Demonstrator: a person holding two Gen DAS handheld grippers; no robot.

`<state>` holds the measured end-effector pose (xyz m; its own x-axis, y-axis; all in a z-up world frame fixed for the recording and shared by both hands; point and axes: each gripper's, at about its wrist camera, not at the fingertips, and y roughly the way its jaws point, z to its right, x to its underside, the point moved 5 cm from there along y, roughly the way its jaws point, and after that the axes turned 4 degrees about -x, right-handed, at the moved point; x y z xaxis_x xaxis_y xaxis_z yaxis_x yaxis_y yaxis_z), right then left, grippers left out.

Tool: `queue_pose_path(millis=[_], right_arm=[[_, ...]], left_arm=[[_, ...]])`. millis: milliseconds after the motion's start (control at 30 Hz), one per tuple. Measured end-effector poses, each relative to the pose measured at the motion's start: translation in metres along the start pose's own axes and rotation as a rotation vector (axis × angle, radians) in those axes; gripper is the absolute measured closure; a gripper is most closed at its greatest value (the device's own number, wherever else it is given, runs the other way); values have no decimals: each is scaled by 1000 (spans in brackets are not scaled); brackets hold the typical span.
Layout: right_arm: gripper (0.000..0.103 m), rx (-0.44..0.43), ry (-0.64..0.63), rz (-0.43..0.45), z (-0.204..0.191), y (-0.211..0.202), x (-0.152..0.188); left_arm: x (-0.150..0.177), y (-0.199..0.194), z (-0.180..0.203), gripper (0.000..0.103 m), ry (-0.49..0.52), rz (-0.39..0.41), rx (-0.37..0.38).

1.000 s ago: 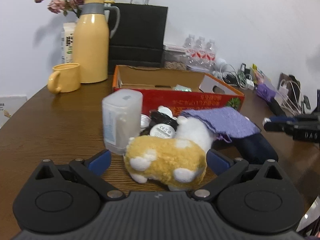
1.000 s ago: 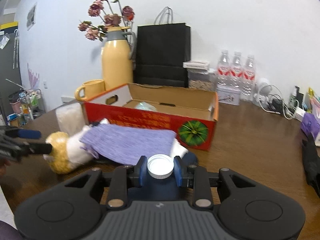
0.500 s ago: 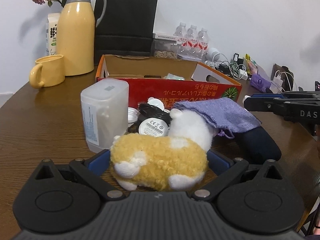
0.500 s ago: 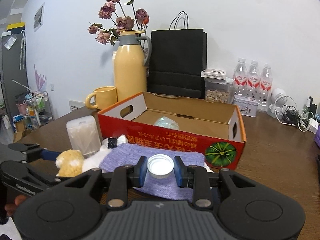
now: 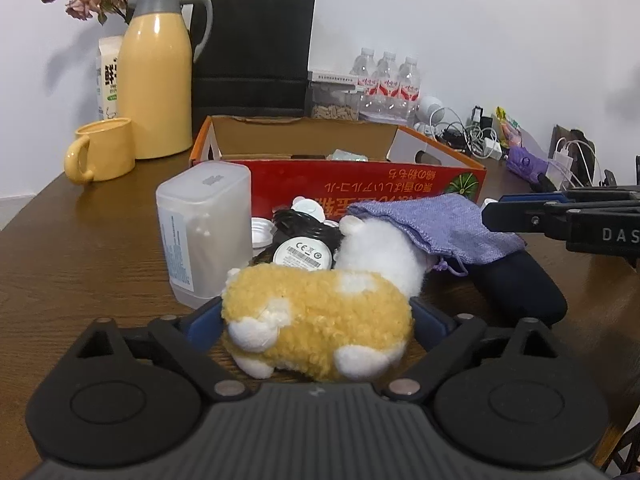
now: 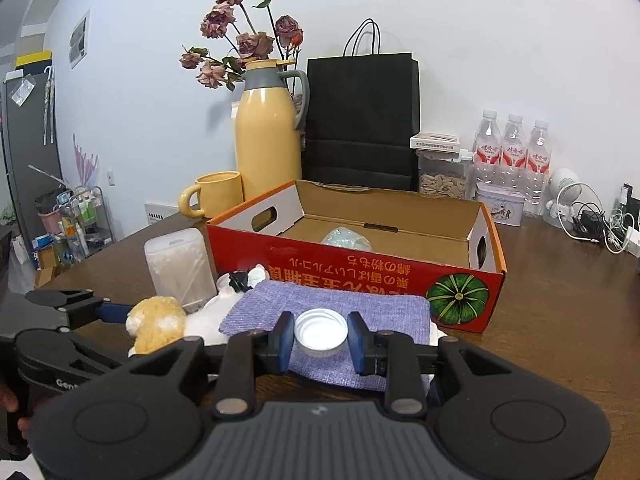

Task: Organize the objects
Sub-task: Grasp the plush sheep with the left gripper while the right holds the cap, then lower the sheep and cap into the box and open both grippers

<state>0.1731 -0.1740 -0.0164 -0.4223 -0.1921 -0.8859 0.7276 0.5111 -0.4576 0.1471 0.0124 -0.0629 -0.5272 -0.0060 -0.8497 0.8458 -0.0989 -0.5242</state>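
Note:
A yellow and white plush toy (image 5: pixel 320 328) lies on the wooden table between the fingers of my left gripper (image 5: pixel 319 314). Its jaws are closing, with the blue pads close by the toy's two sides. My right gripper (image 6: pixel 320 340) is shut on a white bottle cap (image 6: pixel 320 332), held above a purple cloth pouch (image 6: pixel 340 308) that drapes over the toy's white end. Just behind stands the open red cardboard box (image 6: pixel 360 276) with a small pale bundle inside. In the left wrist view the right gripper (image 5: pixel 492 212) reaches in from the right over the pouch (image 5: pixel 440 224).
A translucent plastic container (image 5: pixel 204 232), a coiled black cable with a round white device (image 5: pixel 304 256) and a dark blue object (image 5: pixel 516 284) crowd around the toy. A yellow thermos (image 6: pixel 268 140), mug (image 6: pixel 216 194), black paper bag (image 6: pixel 360 116), water bottles (image 6: pixel 512 148) and chargers (image 6: pixel 600 224) line the back.
The plush toy now sits deeper between the left fingers, whose pads have drawn in towards it. The right gripper has shifted with the cap to hang over the purple pouch, facing the box.

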Motion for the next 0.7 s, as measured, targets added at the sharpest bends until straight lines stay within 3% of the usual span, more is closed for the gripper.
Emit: queue_pose_path(millis=[400,700], right_arm=[[76,7,14,13,4,-10,4],[76,11,8,45,3,-12,-5]], left_arm=[[6,-43,-6,13,-11,107,-81],[-27,-75,-11,12,-26,232,-140]])
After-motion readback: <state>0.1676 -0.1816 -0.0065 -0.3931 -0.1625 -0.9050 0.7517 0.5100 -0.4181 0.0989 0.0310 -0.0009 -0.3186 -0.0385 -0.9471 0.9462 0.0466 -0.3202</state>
